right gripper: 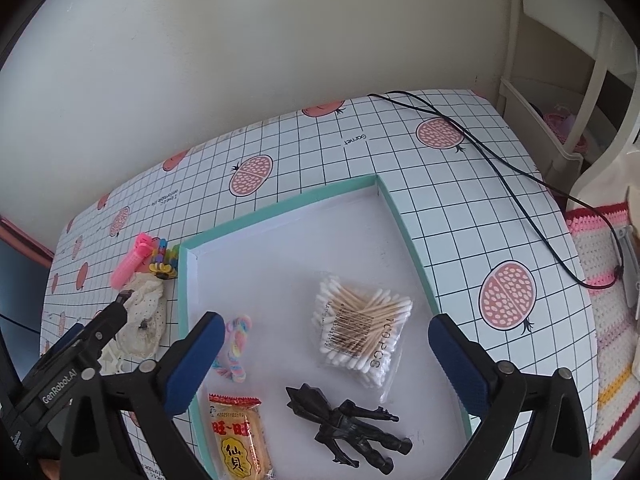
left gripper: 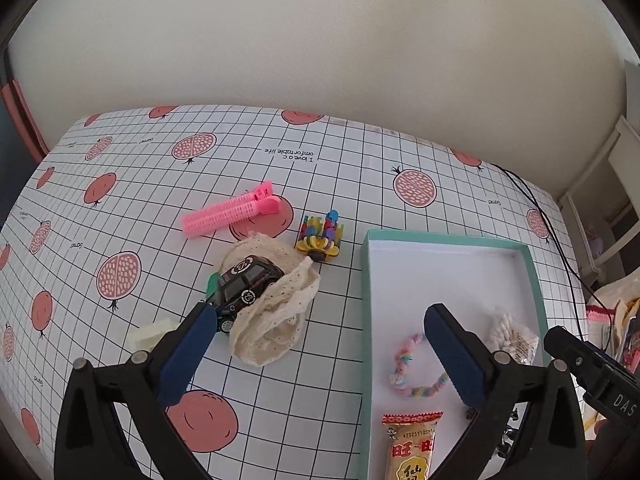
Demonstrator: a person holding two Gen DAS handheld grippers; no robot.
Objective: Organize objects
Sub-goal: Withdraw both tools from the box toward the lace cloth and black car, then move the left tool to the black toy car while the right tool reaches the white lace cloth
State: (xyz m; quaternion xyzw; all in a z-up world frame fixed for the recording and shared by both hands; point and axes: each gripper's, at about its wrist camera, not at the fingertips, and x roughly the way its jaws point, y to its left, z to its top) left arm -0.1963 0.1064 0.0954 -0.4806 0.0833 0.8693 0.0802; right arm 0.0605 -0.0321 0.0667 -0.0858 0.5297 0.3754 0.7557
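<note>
Left hand-held gripper [left gripper: 320, 320] agape, toy car [left gripper: 244, 288] — nose toward it

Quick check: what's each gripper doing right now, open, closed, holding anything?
Left gripper: open, holding nothing, over the table beside the toy car.
Right gripper: open, holding nothing, over the box.

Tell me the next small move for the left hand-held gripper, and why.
Probably ease the left hand-held gripper forward and left to straddle the black toy car. It is open and empty, the car lies on the cream lace cloth outside the teal tray, and one finger is already beside it.
</note>
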